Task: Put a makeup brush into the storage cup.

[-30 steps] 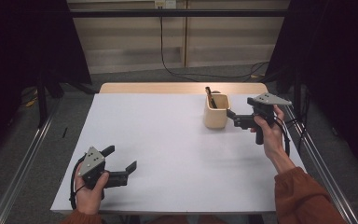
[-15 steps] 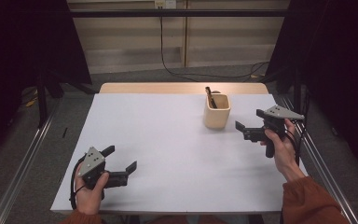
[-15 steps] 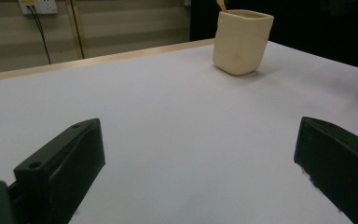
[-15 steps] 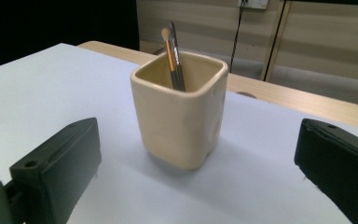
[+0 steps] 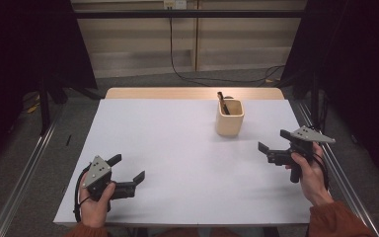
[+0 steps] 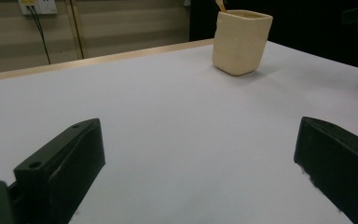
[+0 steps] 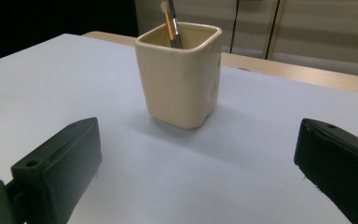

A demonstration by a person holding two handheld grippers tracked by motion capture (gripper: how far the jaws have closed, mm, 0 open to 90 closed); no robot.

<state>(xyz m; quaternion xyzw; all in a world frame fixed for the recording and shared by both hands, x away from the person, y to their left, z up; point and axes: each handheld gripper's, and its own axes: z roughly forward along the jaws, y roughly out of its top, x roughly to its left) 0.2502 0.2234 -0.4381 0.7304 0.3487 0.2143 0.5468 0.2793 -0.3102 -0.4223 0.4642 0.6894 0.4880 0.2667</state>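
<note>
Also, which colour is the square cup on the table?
The cup is cream, a pale beige; the right gripper view shows it best.

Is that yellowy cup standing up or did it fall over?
Standing up. The cream square ceramic cup rests flat on the white table, opening upward, with a wooden-handled brush sticking out.

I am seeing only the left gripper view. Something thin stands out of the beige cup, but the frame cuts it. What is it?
Observer: A paintbrush with an orange-brown handle, leaning inside the cup.
Operator: Where is the right gripper?
Observer: The right gripper is held above the table's right edge, nearer the person than the cup, its jaws open and empty.
Operator: Is the cup near the table's far side?
Observer: Yes, toward the far right in the high view, on the white cover, just before a bare wooden strip.
</note>
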